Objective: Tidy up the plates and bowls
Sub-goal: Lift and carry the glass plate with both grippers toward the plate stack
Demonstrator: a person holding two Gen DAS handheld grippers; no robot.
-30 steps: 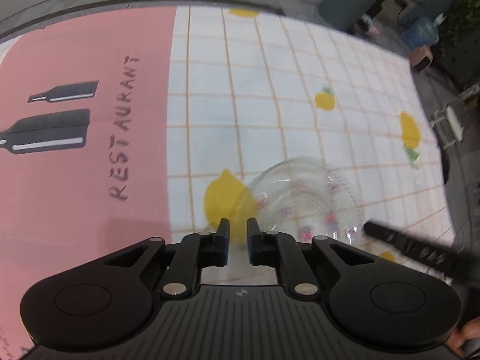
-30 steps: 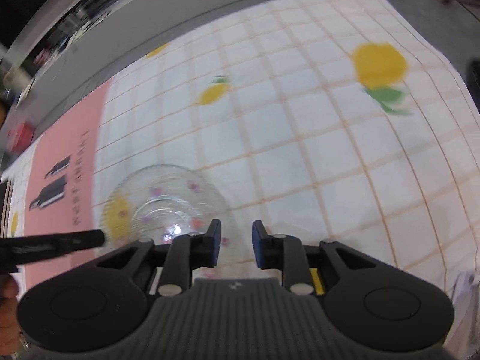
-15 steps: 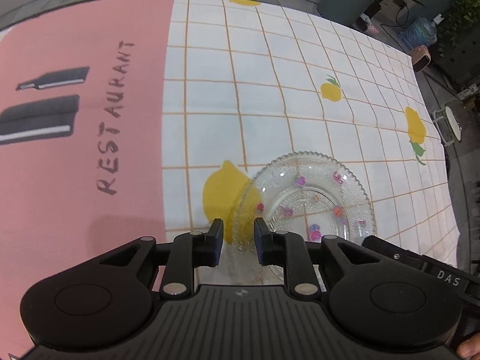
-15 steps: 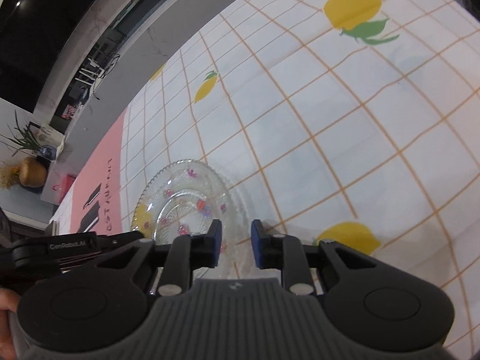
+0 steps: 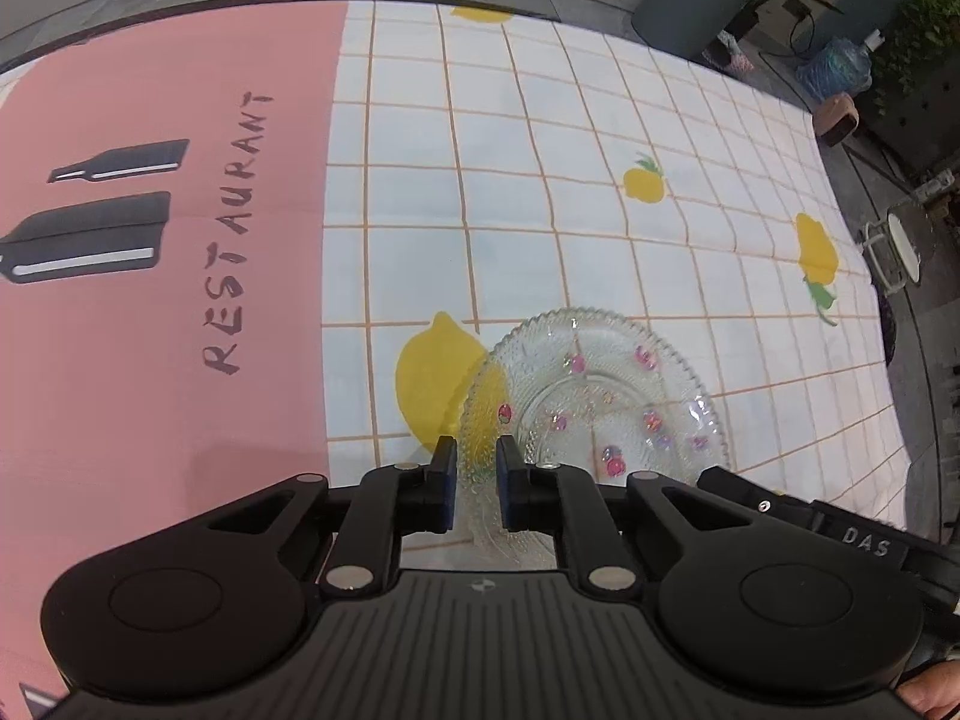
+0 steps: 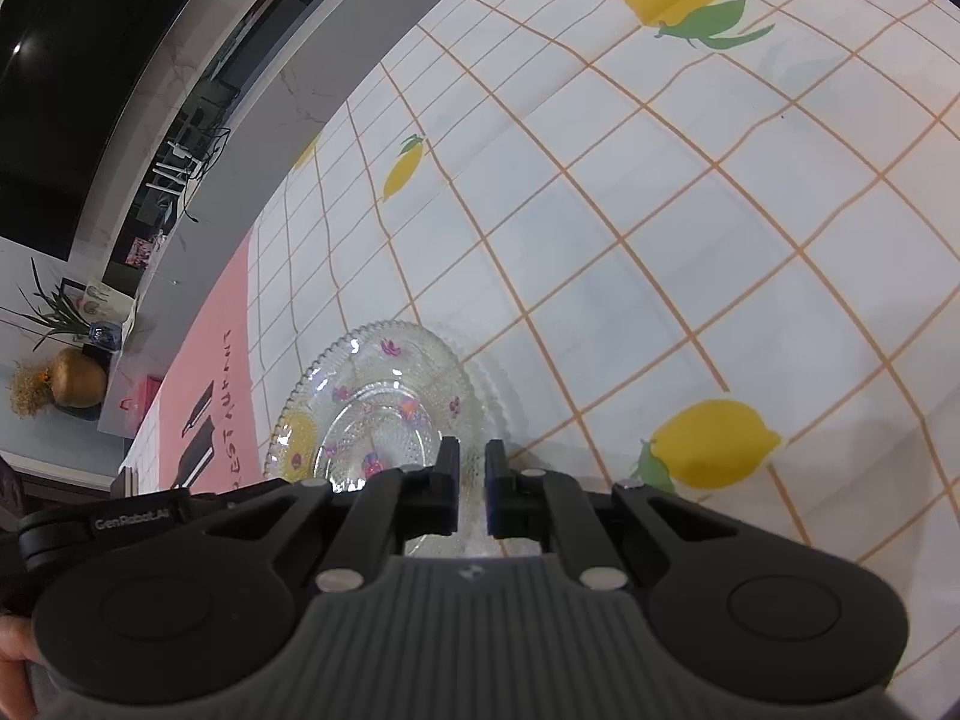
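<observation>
Left wrist view is showing the left hand-held gripper (image 5: 476, 468) closing on the near rim of the glass plate (image 5: 600, 396); the right hand-held gripper (image 6: 471, 468) has just been closing on the opposite rim. Both are now pinching it, near the surface's (image 5: 540, 180) front edge, so lifting is probably coming.

Clear flower-dotted glass plate (image 5: 600, 396) on tablecloth

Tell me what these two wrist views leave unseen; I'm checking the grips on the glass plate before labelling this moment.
- Left wrist view: the near rim of the glass plate is hidden under the left gripper, so pad contact is unclear.
- Right wrist view: the right gripper covers the plate's near edge the same way.
- Both views: whether the plate is lifted off the tablecloth cannot be told.
- No bowls are in view.
</observation>
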